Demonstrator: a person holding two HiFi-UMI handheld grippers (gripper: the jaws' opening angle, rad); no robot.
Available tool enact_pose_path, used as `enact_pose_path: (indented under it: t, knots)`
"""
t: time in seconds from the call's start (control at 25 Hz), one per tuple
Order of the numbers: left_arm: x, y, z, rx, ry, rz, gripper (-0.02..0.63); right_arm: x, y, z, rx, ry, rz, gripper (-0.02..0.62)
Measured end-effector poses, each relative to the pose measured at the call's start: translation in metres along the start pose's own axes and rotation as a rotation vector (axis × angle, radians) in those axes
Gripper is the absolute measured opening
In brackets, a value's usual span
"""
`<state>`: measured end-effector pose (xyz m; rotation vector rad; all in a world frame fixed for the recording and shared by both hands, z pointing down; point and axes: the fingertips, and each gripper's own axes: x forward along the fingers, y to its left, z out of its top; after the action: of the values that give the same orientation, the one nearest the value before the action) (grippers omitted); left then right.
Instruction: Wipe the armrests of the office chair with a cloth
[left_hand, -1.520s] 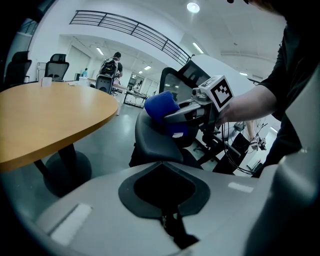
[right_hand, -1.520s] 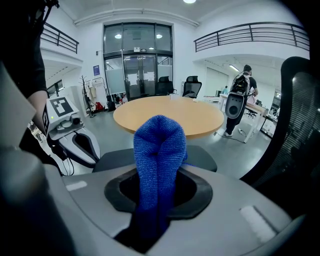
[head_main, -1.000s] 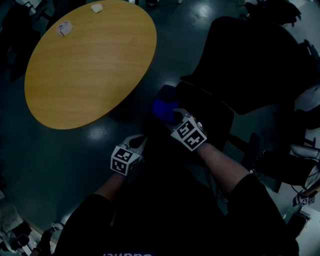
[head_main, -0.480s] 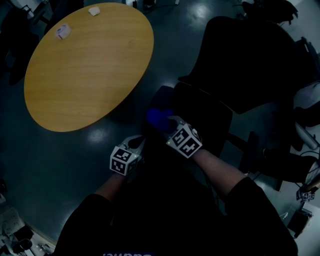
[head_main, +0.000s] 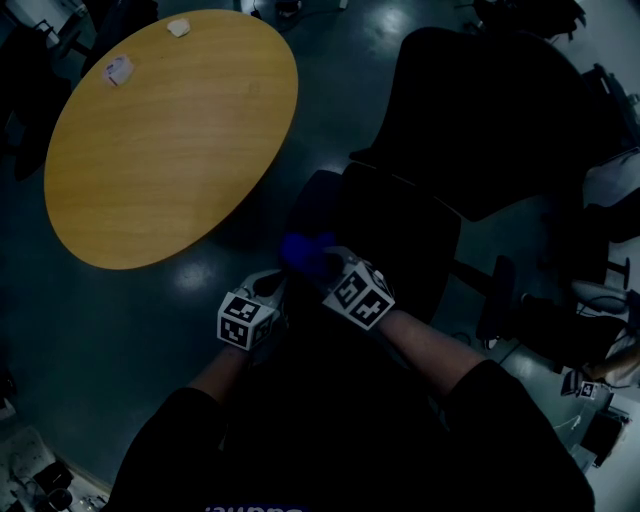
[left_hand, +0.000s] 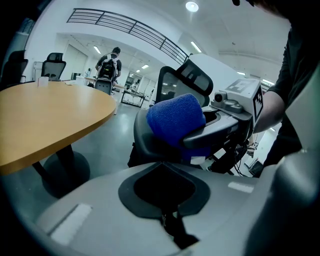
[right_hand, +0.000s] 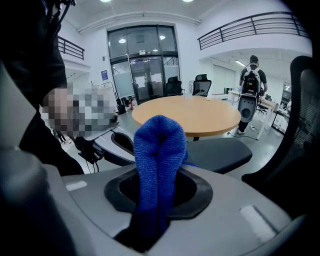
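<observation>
Cloth (right_hand: 157, 150): blue, nubby knit, folded into a rounded hump; lies on the armrest's front end.
Armrest (left_hand: 145, 142): smooth dark-grey pad with rounded edges.
Right gripper (head_main: 325, 263): jaws pinched on the cloth.
Left gripper (head_main: 274, 291): jaws together, nothing between, just beside the armrest.
Nearby: oval wood-grain table (head_main: 170, 130); black office chair (head_main: 470, 120).

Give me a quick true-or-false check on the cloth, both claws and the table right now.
1. The right claw is shut on the blue cloth. True.
2. The left claw grips the cloth too. False: it is shut with nothing in it.
3. The cloth lies on the round table. False: the right claw holds it at the chair's armrest.
4. Two small white items sit near the table's far edge. True.
</observation>
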<state>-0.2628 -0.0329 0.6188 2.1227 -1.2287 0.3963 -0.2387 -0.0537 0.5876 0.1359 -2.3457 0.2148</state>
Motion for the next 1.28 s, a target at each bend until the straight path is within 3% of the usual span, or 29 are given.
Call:
enact_pose_path:
  t: [0.84,1.28]
  knots:
    - [0.000,-0.005,0.007,0.031,0.018,-0.048,0.017,0.002,0.036,-0.003,-0.010,0.004,0.029,0.110]
    - [-0.004,-0.050,0.045,0.154,0.001,-0.185,0.017,-0.047,0.025,0.008,0.041,-0.066,-0.086,0.110]
